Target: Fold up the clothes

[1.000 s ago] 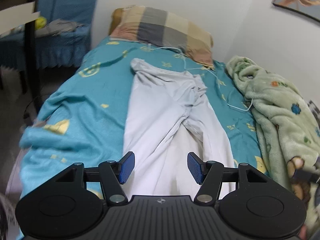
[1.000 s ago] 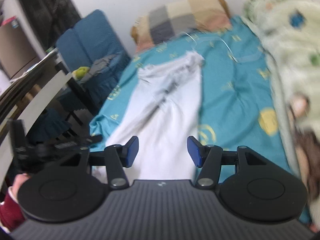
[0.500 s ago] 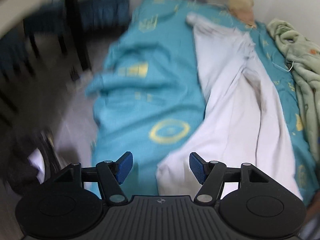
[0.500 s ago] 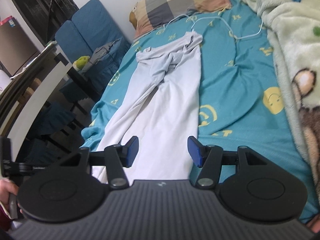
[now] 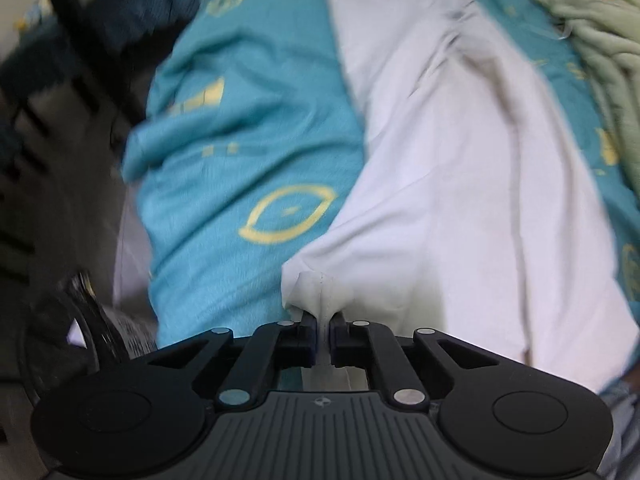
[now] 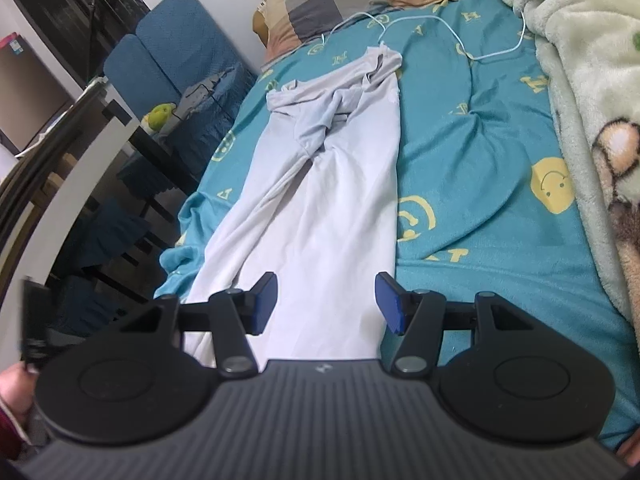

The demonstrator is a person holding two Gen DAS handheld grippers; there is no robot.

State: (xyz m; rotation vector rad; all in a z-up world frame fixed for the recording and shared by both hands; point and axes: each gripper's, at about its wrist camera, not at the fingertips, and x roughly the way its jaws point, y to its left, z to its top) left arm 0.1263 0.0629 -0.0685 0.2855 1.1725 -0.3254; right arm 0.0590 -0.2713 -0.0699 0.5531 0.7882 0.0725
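A pair of white trousers (image 6: 320, 184) lies lengthwise on the bed, waist toward the pillow, legs toward me. In the left wrist view the trousers (image 5: 460, 168) fill the right half. My left gripper (image 5: 323, 330) is shut on the hem of the left trouser leg, a pinch of white cloth bunched between its fingers. My right gripper (image 6: 326, 302) is open and empty, held just above the right trouser leg near its hem.
The bed has a teal sheet (image 6: 480, 168) with yellow prints. A checked pillow (image 6: 360, 0) and a white cable (image 6: 460, 36) lie at the head. A green fleece blanket (image 6: 592, 80) runs along the right. A blue chair (image 6: 168, 64) and dark table stand left.
My left gripper swung down to the left trouser leg's hem and shut on it. My right gripper stayed open and drew slightly closer over the right leg.
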